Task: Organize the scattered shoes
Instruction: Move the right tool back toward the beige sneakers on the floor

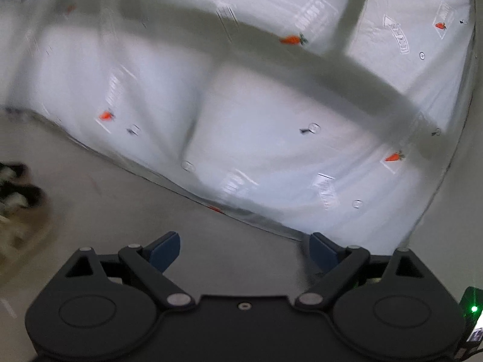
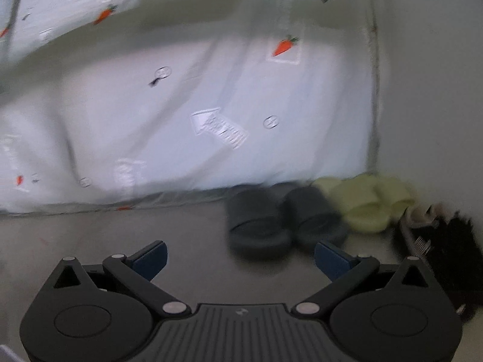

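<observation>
Floor (image 2: 187, 235): I see a smooth, pale grey surface with a dull sheen, filling the lower half of both wrist views.
Curtain (image 1: 271, 138): a thin, translucent white sheet printed with small orange carrots and faint arrow marks hangs down to the floor; soft folds run through it and grey frame bars show dimly behind it.
Wall (image 2: 428, 90): plain off-white, meeting the curtain's right edge in my right wrist view.
Left hand-held gripper (image 1: 245, 250): black linkage arms with dark blue pads, jaws spread wide with nothing between them, hovering over bare floor just short of the curtain hem.
Right hand-held gripper (image 2: 240, 259): same build, jaws likewise spread and empty, pointing toward the shoes by the curtain.
Grey slippers (image 2: 283, 220): a pair of dark grey slide sandals with broad rounded straps, side by side and touching, toes toward the curtain, just ahead of my right pad.
Green slippers (image 2: 368, 202): a pale yellow-green pair of soft, thick, rounded foam shape, just right of the grey pair, near the wall corner.
Dark item (image 2: 443, 241): a black, fuzzy-looking shape with a beige part, right of the green pair; too blurred for me to identify.
Shoes at left (image 1: 18, 187): black-and-white footwear at the far left edge of my left wrist view, well apart from the gripper, blurred.
</observation>
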`<action>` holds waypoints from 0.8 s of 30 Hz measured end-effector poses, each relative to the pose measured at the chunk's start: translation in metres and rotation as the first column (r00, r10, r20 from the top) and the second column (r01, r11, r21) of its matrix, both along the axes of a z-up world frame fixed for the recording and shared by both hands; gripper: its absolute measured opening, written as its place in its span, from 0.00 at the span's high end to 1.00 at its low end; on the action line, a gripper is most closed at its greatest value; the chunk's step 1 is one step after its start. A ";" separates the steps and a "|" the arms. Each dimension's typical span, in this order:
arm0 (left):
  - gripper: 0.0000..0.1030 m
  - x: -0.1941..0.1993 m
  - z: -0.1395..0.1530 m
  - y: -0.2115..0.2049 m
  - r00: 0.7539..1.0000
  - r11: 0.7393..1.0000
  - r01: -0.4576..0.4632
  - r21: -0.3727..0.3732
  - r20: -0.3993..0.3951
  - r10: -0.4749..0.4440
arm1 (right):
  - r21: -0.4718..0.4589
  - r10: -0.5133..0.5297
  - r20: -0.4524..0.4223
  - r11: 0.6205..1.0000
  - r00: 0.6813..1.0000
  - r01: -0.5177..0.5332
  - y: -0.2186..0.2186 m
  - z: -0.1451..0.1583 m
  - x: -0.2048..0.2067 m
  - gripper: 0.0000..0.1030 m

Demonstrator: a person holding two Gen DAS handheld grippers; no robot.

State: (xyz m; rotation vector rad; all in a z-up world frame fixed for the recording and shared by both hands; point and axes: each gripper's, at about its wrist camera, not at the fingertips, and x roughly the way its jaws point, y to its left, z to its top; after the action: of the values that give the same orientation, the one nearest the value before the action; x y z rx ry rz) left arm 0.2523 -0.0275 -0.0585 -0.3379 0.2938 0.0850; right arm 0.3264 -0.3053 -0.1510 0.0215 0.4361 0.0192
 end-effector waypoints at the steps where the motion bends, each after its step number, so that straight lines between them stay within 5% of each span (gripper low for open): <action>1: 0.10 -0.010 0.001 0.012 1.000 1.000 -0.021 0.009 0.008 0.021 | -0.004 0.015 -0.004 1.000 1.000 -0.015 0.013 -0.002 -0.006 0.00; 16: 0.10 -0.069 -0.015 0.265 0.992 0.992 -0.120 0.036 -0.032 0.121 | -0.010 0.231 -0.080 0.973 0.970 -0.232 0.305 -0.032 -0.085 0.00; 24: 0.10 -0.092 -0.014 0.367 0.984 0.986 -0.163 0.032 -0.074 0.165 | 0.046 0.310 -0.140 0.951 0.940 -0.307 0.410 -0.029 -0.092 0.00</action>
State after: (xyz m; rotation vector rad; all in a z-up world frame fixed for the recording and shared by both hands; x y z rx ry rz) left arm 0.1606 0.3399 -0.0729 -0.3334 0.3396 0.2637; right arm 0.2346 0.1051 -0.1802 -0.0233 0.5829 0.3340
